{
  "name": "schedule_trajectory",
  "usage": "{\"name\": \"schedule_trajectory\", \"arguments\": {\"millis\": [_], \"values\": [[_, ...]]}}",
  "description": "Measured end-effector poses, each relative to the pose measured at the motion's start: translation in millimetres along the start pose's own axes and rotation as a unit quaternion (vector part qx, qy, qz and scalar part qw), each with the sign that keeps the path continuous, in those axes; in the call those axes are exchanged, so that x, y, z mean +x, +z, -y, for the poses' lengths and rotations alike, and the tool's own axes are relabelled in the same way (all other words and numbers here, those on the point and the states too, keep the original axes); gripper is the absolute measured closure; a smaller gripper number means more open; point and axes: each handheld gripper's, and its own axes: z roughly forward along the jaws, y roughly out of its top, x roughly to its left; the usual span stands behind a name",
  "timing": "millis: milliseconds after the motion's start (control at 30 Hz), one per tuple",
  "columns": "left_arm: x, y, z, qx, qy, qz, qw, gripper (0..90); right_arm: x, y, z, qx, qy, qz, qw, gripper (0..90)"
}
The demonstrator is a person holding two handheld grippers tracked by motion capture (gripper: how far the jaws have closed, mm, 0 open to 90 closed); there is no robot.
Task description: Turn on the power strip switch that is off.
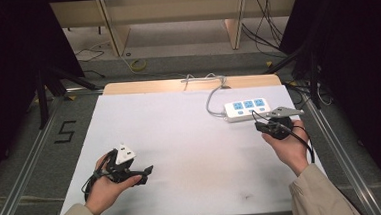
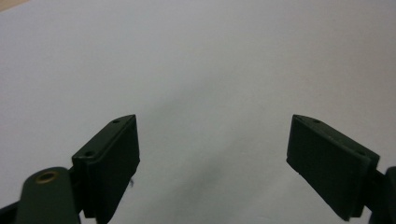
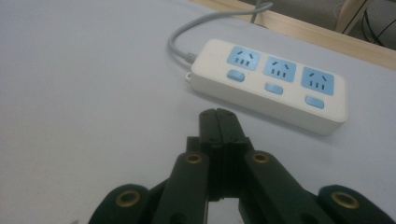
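The white three-socket power strip (image 3: 269, 85) lies at the table's (image 1: 190, 137) two o'clock, just beyond the right gripper (image 3: 218, 122), jaws together. The left gripper (image 2: 212, 154), jaws wide apart, hovers at eight o'clock. Likely best: approach a blue switch squarely, press gently.

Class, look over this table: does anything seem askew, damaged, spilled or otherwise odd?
Nothing stands out. The white power strip lies flat on the white table, undamaged, its grey cord running off the far edge. The left hand-held gripper is open over bare table, and the right hand-held gripper is shut, near the strip.
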Motion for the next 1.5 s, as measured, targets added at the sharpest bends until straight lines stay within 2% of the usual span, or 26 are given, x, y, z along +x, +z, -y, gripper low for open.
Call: {"name": "schedule_trajectory", "arguments": {"millis": [867, 1500], "values": [[0.3, 0.0, 0.0, -0.002, 0.002, -0.001, 1.0, 16.8, -7.9, 23.2, -21.2, 0.015, -0.004, 0.002, 0.9999, 90.0], [-0.5, 0.7, 0.0, -0.001, 0.007, -0.002, 1.0, 16.9, -14.1, 40.9, -33.5, 0.031, 0.002, 0.005, 0.9995, 90.0]]}}
